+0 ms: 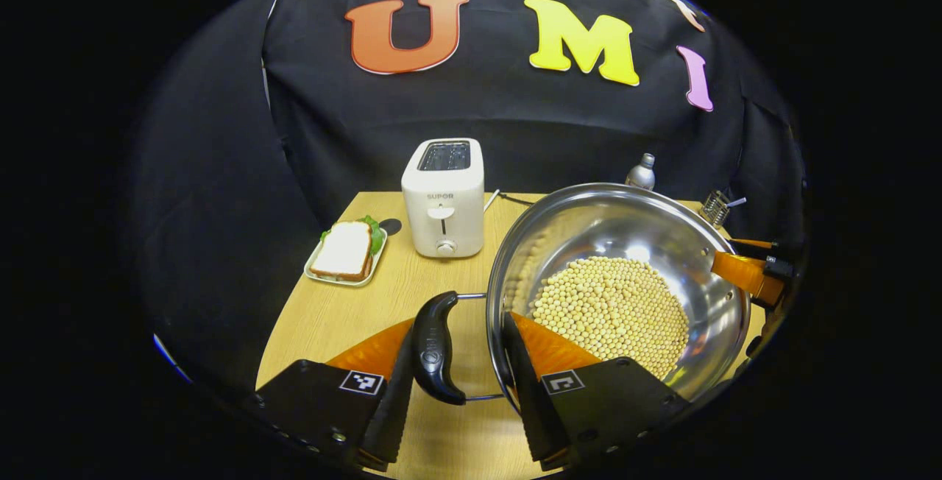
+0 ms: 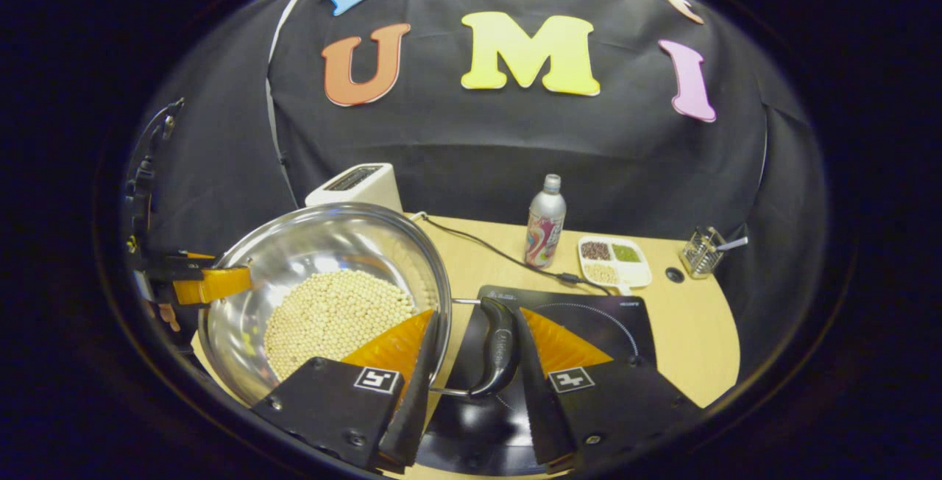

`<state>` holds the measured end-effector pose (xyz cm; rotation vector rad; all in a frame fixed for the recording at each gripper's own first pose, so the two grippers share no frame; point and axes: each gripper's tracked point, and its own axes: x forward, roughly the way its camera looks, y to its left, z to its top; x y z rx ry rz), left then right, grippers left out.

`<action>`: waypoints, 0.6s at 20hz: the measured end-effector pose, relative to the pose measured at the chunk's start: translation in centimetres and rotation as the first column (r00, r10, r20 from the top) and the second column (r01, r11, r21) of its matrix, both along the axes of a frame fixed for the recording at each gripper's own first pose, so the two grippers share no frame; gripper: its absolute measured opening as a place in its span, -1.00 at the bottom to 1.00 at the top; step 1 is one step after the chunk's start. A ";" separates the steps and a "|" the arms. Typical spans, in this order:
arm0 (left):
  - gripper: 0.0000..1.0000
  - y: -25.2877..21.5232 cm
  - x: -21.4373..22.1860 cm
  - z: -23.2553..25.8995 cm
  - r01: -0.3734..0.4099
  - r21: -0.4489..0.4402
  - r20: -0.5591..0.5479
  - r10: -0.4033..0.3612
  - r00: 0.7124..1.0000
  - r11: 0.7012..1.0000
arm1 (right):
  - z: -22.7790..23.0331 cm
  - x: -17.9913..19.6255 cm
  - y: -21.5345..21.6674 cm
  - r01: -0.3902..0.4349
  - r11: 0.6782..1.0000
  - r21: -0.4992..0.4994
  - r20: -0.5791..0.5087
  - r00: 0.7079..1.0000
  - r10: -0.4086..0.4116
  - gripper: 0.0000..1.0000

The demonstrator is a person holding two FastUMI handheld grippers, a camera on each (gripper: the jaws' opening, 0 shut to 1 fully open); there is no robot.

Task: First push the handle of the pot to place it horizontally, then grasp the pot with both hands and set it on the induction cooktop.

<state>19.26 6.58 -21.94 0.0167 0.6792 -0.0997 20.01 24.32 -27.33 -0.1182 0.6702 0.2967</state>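
Observation:
The steel pot point(image 1: 662, 230) holds pale round beans point(image 1: 614, 311). One black side handle point(image 1: 434, 347) lies between the fingers of my left gripper point(image 1: 458, 325): one finger is against the grip's outer side and the other is just inside the rim, so the gripper is clamped on handle and rim. My right gripper point(image 2: 478, 316) clamps the opposite handle point(image 2: 500, 347) the same way and shows at the pot's far rim point(image 1: 751, 274). In the right gripper view the pot point(image 2: 331, 244) is left of the black induction cooktop point(image 2: 589, 318), with that handle over the cooktop's left part.
A white toaster point(image 1: 443, 196) and a plate with a sandwich point(image 1: 346, 252) stand behind the pot on the wooden table point(image 1: 331, 318). A bottle point(image 2: 546, 222), a divided dish of grains point(image 2: 614, 259), a wire holder point(image 2: 703, 250) and the cooktop's cable point(image 2: 500, 252) lie behind the cooktop.

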 end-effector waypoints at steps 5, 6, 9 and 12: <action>0.26 -2.7 0.2 3.4 0.027 0.005 0.034 -0.027 0.999 1.000 | 3.8 0.3 -2.8 0.010 1.000 0.023 0.017 1.000 -0.010 0.15; 0.26 -3.5 0.3 3.9 0.034 0.013 0.041 -0.034 0.999 0.999 | 4.3 0.4 -3.4 0.011 0.999 0.030 0.017 1.000 -0.012 0.15; 0.26 -6.1 0.7 5.7 0.051 0.031 0.060 -0.053 0.997 0.998 | 5.4 1.1 -6.2 0.017 0.999 0.034 0.014 1.000 -0.018 0.15; 0.26 -9.4 1.0 6.6 0.072 0.033 0.078 -0.074 0.994 0.997 | 6.8 2.1 -9.6 0.043 0.998 0.052 0.026 0.999 -0.044 0.15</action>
